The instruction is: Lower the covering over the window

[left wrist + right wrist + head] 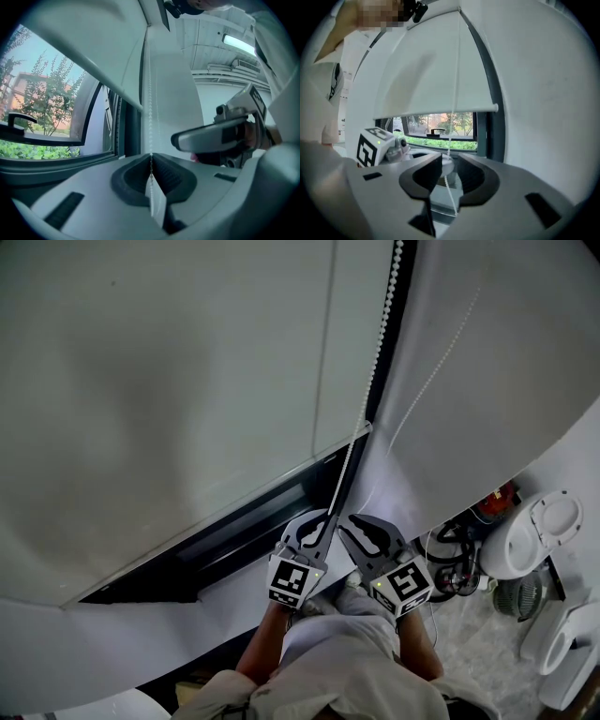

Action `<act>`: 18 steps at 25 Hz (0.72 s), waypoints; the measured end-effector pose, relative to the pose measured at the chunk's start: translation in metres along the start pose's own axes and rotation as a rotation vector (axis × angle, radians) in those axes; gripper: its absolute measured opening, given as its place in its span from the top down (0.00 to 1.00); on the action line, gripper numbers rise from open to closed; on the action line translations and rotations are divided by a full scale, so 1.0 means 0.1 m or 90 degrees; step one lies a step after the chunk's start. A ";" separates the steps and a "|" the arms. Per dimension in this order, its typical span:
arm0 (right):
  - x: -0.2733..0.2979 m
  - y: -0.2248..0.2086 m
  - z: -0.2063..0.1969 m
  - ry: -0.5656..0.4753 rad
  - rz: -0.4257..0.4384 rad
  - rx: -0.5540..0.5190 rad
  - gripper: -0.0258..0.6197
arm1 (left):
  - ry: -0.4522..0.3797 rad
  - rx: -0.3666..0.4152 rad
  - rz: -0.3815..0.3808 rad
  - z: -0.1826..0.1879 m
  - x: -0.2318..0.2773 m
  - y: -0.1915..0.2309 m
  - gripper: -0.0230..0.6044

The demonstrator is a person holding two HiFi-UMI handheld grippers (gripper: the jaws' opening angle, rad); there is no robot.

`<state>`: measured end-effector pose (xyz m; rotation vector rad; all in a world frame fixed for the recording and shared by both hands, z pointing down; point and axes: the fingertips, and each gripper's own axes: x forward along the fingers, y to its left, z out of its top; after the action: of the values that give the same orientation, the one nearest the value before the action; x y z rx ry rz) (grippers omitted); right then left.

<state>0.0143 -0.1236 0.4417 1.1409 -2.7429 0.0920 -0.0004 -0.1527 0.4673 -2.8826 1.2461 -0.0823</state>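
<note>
Your left gripper [151, 158] has its jaws clenched on the bead chain [150, 93], which rises straight up from between them. Your right gripper [449, 163] is released. Its jaws stand apart, and the same chain passes loose through the gap without being pressed. In the head view the two sit side by side, the right one just right of the left, both close to the chain.

The chain climbs along the right edge of the roller blind [431, 75]. The blind covers the upper part of the window [440, 129] — its bottom bar [436, 112] leaves a strip of glass bare, with trees [454, 123] beyond. A white wall [543, 93] stands to the right.
</note>
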 end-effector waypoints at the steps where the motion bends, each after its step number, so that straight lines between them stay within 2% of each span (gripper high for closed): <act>1: -0.01 -0.01 0.12 -0.013 -0.002 -0.010 0.81 | 0.000 0.000 -0.001 0.00 0.00 0.00 0.93; 8: 0.04 -0.08 0.82 -0.103 0.000 -0.065 0.81 | 0.002 -0.001 -0.005 0.00 0.01 -0.06 0.93; 15: 0.14 -0.06 1.27 -0.164 0.010 -0.097 0.82 | 0.003 0.003 -0.007 0.01 0.01 -0.09 0.93; 16: 0.16 -0.06 1.30 -0.169 0.005 -0.100 0.85 | 0.002 0.004 -0.007 0.02 0.01 -0.10 0.93; 17: 0.18 -0.06 1.31 -0.174 0.000 -0.101 0.92 | 0.001 0.003 -0.007 0.02 0.00 -0.10 0.93; 18: 0.20 -0.06 1.32 -0.180 -0.005 -0.096 0.93 | -0.001 0.003 -0.006 0.02 0.00 -0.10 0.93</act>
<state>-0.0125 -0.1584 0.3159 1.2036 -2.9229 -0.2950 0.0075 -0.1459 0.4654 -2.8845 1.2309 -0.0825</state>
